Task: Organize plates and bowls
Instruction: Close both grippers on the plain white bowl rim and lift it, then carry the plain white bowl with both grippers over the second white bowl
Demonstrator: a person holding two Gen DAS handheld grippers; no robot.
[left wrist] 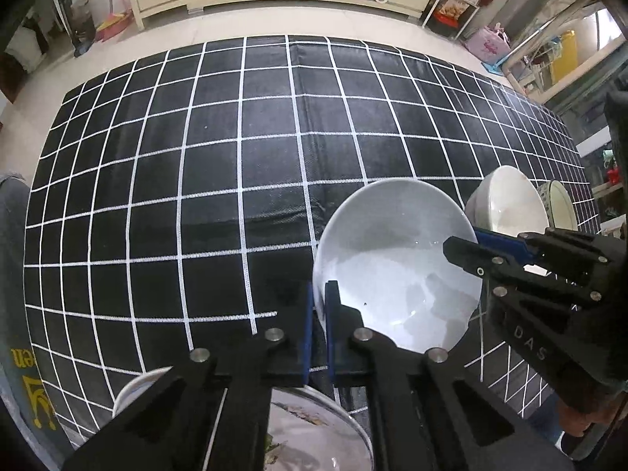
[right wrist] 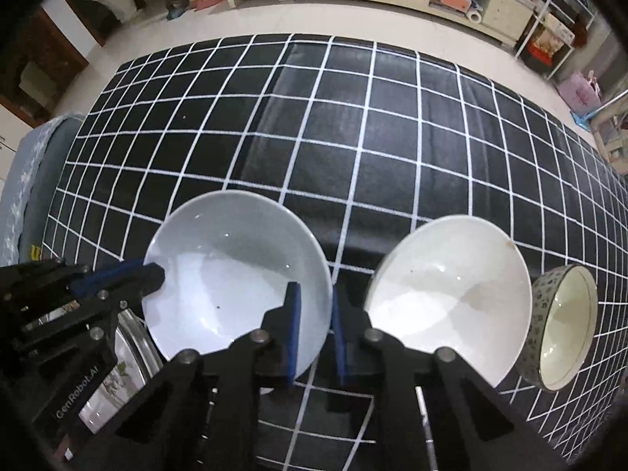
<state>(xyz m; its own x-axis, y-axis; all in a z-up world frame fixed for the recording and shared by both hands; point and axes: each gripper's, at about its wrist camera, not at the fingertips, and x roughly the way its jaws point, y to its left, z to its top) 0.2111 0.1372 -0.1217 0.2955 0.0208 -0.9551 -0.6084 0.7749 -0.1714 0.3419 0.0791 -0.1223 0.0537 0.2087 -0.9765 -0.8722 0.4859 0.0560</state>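
Right wrist view: my right gripper (right wrist: 316,325) pinches the grey bowl (right wrist: 235,274) at its near rim, my left gripper (left wrist: 320,314) nips the opposite rim. Held above the cloth (right wrist: 353,137). Glazed, slippery, breakable; grip the rim firmly.

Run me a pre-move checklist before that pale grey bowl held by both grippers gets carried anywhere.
1. Left gripper clamped on the grey bowl rim: ok.
2. Right gripper clamped on the opposite rim: ok.
3. Bowl interior empty: ok.
4. Bowl lifted off the checked cloth: cannot tell.
5. Clearance from the cream bowl beside it: not ok, the gap looks narrow next to the right gripper.
6. Patterned small bowl stable: not ok, it leans tilted against the cream bowl.
7. Plate beneath the left gripper clear of the bowl: cannot tell.
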